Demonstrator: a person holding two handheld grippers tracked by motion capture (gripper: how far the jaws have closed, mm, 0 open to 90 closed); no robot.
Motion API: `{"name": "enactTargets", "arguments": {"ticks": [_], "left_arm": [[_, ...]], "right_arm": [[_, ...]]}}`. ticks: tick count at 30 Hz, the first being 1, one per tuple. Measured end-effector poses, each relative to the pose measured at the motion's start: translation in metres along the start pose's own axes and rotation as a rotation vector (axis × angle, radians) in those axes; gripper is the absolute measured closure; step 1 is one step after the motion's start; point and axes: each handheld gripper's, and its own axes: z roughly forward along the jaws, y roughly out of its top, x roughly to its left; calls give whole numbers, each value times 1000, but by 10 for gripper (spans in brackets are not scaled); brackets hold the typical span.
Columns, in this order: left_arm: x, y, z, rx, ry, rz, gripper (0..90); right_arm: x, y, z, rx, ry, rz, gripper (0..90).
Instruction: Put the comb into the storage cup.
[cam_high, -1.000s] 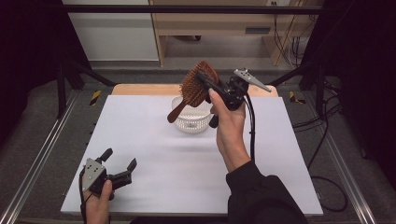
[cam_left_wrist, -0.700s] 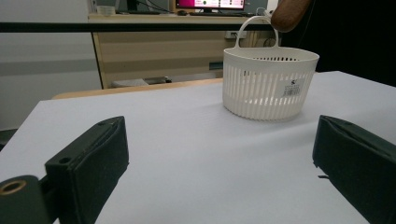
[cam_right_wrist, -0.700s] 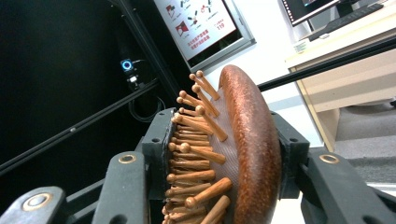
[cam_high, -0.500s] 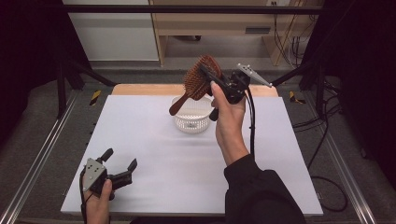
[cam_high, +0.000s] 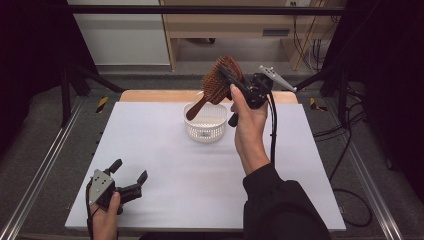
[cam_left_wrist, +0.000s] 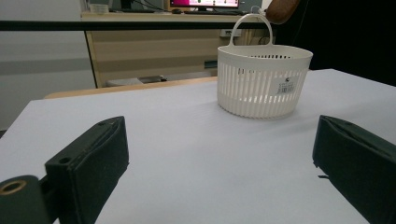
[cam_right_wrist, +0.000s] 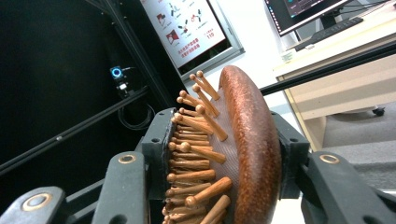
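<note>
Hairbrush (cam_high: 222, 80) above labelled white basket (cam_high: 205, 125)

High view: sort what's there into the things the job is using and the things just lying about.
In use:
- wooden hairbrush, clamped in the right gripper
- white basket under the brush's handle

Lying about:
- left gripper, open and idle at the table's near edge
- wooden board behind the table
- cables on the floor
</note>
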Motion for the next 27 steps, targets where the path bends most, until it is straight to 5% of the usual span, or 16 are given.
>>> {"name": "enactTargets", "arguments": {"ticks": [8, 27], "left_arm": [[-1, 0, -1, -14, -9, 42, 34], [1, 0, 0, -31, -31, 15, 31]], "right_arm": [[-8, 5, -2, -24, -18, 14, 510], [-17, 2, 5, -43, -59, -7, 510]]}}
